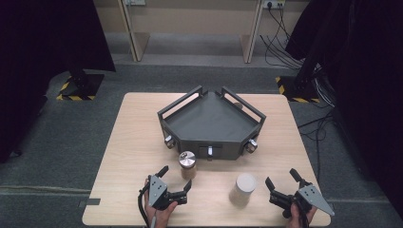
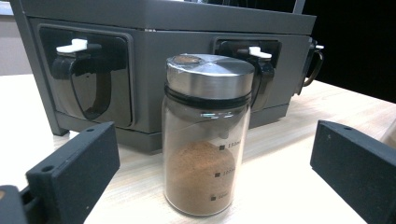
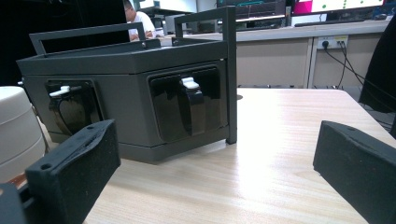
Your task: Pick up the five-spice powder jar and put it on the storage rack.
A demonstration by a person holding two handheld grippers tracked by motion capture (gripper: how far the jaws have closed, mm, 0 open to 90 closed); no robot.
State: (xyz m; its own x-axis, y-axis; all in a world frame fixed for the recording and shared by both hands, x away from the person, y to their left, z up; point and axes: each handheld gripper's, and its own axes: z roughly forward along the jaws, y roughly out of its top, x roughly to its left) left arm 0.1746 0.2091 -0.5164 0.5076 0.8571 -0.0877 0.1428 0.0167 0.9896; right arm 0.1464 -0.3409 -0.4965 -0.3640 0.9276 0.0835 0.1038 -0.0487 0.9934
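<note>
1. The white cylindrical canister (image 3: pixel 16 135) is cut off by the right gripper view's left edge.
2. A brown round object (image 1: pixel 237 105) behind the dark grey angular metal rack (image 1: pixel 209 118) is mostly hidden.
3. Printed markings on the clear glass jar of brown powder (image 2: pixel 205 140) are too blurred to read.

Glass spice jar (image 2: pixel 204 140), steel lid, upright, half-full brown powder

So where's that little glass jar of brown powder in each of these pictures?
High view: the spice jar stands left of centre, just ahead of the left claw.
Left gripper view: dead centre, between the open jaws.
Right gripper view: not in it.
Shared landmark: the grey tray box.
</note>
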